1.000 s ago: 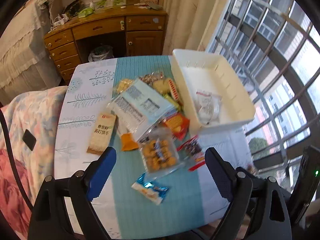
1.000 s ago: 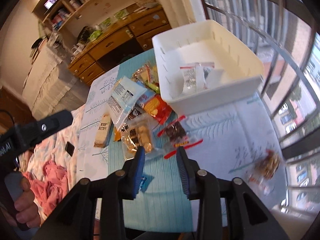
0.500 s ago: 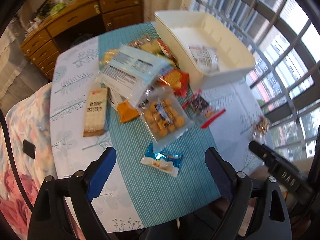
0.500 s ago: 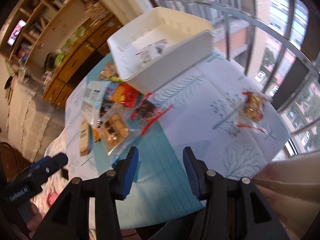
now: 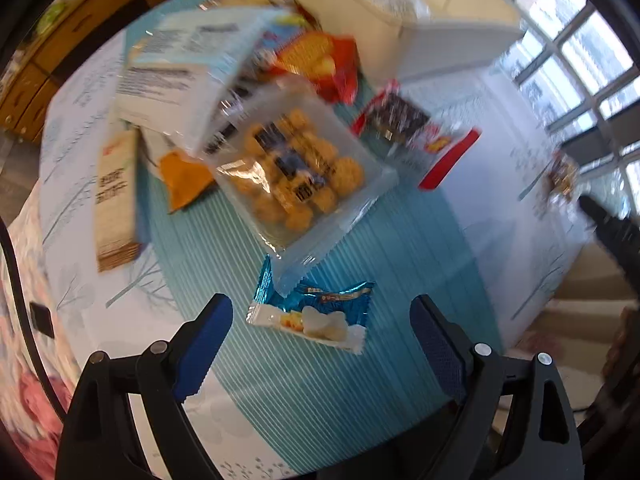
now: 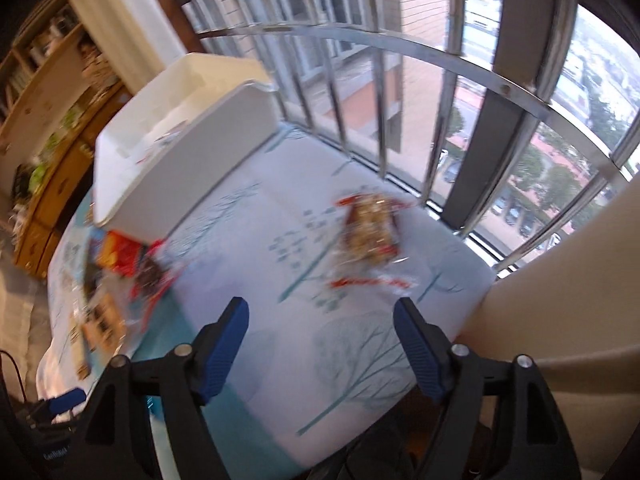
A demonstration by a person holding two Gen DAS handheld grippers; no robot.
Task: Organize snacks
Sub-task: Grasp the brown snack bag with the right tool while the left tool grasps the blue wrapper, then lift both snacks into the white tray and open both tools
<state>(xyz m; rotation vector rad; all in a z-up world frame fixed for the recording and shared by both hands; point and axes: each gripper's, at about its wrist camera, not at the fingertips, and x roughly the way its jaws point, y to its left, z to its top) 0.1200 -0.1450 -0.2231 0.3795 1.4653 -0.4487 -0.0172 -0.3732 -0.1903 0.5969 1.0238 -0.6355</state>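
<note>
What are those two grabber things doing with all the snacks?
A person is sorting snacks into the white bin. The left gripper is open over a small blue packet. The right gripper is opening, empty, facing a clear packet lying alone near the window. Neither holds anything.

Between left claw (image 5: 320, 334) blue pads: blue-and-white wrapper (image 5: 310, 314) on teal-striped cloth (image 5: 360, 380). Just beyond: clear bag (image 5: 298, 174) of golden nuggets, orange packet (image 5: 184, 178), beige box (image 5: 116, 196), red pouch (image 5: 324, 62), white bin (image 5: 404, 20). Ahead of right claw (image 6: 320, 346): red-edged clear pack (image 6: 370, 234) on white cloth printed with teal trees.
</note>
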